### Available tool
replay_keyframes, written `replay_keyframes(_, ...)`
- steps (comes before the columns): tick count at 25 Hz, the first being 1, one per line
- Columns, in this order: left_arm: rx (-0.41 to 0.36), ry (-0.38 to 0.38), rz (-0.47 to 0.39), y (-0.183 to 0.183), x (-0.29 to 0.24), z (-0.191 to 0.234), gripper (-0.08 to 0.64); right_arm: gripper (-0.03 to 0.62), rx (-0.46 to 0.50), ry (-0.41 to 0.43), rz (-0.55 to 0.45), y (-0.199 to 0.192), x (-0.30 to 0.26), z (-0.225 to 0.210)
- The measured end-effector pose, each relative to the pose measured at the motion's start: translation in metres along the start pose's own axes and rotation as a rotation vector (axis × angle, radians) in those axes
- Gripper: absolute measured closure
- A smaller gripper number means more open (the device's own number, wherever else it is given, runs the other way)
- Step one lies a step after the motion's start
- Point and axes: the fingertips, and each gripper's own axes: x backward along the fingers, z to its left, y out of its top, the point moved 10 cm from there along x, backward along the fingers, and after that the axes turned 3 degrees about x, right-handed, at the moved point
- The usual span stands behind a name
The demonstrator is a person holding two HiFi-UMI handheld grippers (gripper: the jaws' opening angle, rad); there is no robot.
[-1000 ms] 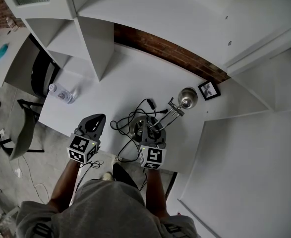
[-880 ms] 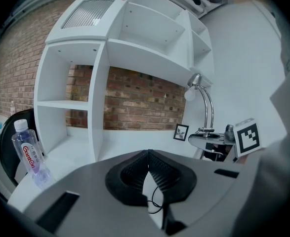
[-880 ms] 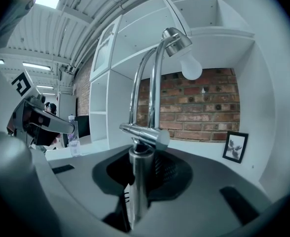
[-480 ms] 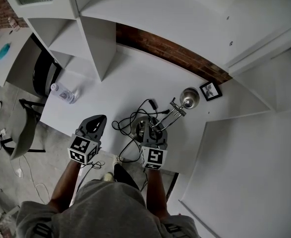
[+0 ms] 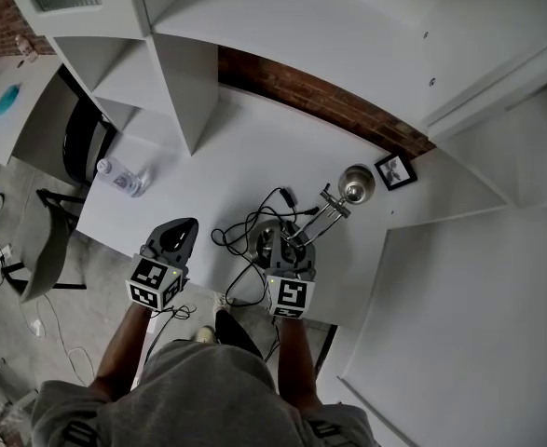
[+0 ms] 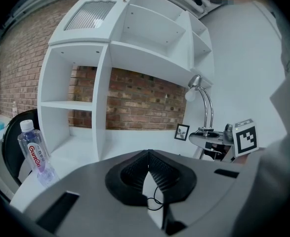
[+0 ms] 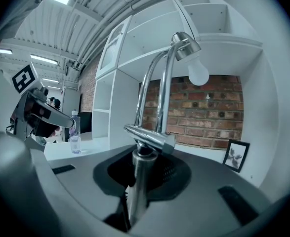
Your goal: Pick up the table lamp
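Desk of smooth white laminate spreads below you, with rough brick behind it. Near its front edge stands the table lamp: a round metal base, twin chrome tubes arching to a frosted, pear-shaped bulb, and a thin black cord looped alongside. Your right gripper has the lamp's straight polished post between its ribbed black jaws, which are closing. Your left gripper hovers left of the lamp, jaws pressed together on nothing.

Jaws of the right gripper are closing around the table lamp.
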Motion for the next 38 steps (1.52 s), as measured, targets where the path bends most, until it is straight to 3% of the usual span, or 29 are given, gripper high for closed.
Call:
replay_keyframes(28, 0.012, -0.005, -0.013, -0.003, 0.004, 0.004, 0.555, 0.535, -0.079, -0.008, -0.013, 0.009, 0.010, -0.022)
replay_keyframes(38, 0.012, -0.012, -0.050, 0.003, 0.012, 0.005, 0.555, 0.537, -0.078, -0.018, -0.061, 0.034, 0.027, -0.021)
